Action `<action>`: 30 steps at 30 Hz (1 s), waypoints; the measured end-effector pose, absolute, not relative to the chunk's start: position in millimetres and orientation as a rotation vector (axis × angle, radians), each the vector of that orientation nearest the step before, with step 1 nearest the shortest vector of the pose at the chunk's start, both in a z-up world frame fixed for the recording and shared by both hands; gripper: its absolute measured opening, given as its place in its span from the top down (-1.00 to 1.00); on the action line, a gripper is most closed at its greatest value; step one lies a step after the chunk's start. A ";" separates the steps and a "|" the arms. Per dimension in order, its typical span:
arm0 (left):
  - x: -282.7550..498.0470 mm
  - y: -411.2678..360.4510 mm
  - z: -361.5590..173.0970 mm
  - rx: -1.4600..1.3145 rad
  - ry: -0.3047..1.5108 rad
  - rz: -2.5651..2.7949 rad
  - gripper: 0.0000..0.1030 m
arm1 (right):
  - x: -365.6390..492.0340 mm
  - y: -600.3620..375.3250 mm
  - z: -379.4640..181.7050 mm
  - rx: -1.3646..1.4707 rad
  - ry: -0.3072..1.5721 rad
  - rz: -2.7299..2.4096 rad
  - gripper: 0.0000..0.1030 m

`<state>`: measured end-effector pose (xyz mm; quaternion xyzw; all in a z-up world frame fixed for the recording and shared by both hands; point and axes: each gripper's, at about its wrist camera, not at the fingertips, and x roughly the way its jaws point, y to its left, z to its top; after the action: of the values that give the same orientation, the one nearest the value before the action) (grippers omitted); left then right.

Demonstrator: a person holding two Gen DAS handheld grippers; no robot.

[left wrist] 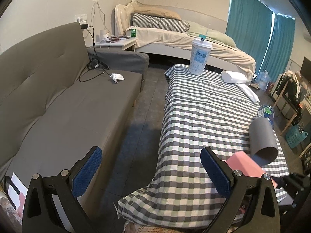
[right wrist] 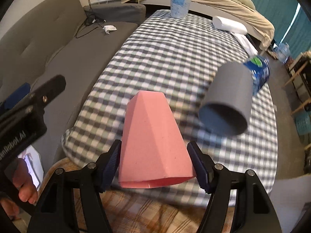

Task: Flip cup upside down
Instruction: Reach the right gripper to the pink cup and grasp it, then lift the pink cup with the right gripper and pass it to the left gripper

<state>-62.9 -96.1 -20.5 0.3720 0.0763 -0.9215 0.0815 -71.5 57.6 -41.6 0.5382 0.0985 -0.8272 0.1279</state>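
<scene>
My right gripper (right wrist: 155,165) is shut on a pink faceted cup (right wrist: 153,143). The cup is tipped with its base pointing away and its open rim toward the camera, held above the near end of the checkered table (right wrist: 175,58). The pink cup also shows in the left wrist view (left wrist: 245,165). A grey cup (right wrist: 227,97) lies on its side to the right, mouth toward me; it also shows in the left wrist view (left wrist: 262,139). My left gripper (left wrist: 151,172) is open and empty, over the table's near left edge.
A tall lidded drink cup (left wrist: 200,56) stands at the table's far end. A white roll (left wrist: 235,76) and a blue water bottle (left wrist: 266,113) lie on the right side. A grey sofa (left wrist: 58,101) runs along the left, a bed (left wrist: 175,35) behind.
</scene>
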 end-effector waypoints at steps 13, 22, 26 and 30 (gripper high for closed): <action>-45.6 -83.7 -16.6 1.129 0.180 -2.727 -1.00 | -52.0 67.4 -55.2 1.562 0.203 -2.394 -0.33; -45.3 -65.6 -12.6 1.156 0.124 -2.692 -1.00 | -42.7 88.2 -37.6 1.421 0.120 -2.395 -0.51; -43.6 -56.9 -7.3 1.156 0.139 -2.708 -1.00 | -31.5 106.2 -13.4 1.263 0.200 -2.444 -0.53; -44.6 -39.0 -7.5 1.193 0.109 -2.708 -1.00 | -21.5 137.1 5.0 1.143 0.202 -2.504 -0.53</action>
<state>-44.6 -39.0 -7.5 0.4013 0.0368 -0.9108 0.0901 -21.5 137.1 5.0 0.4066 0.0718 -0.8908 0.1898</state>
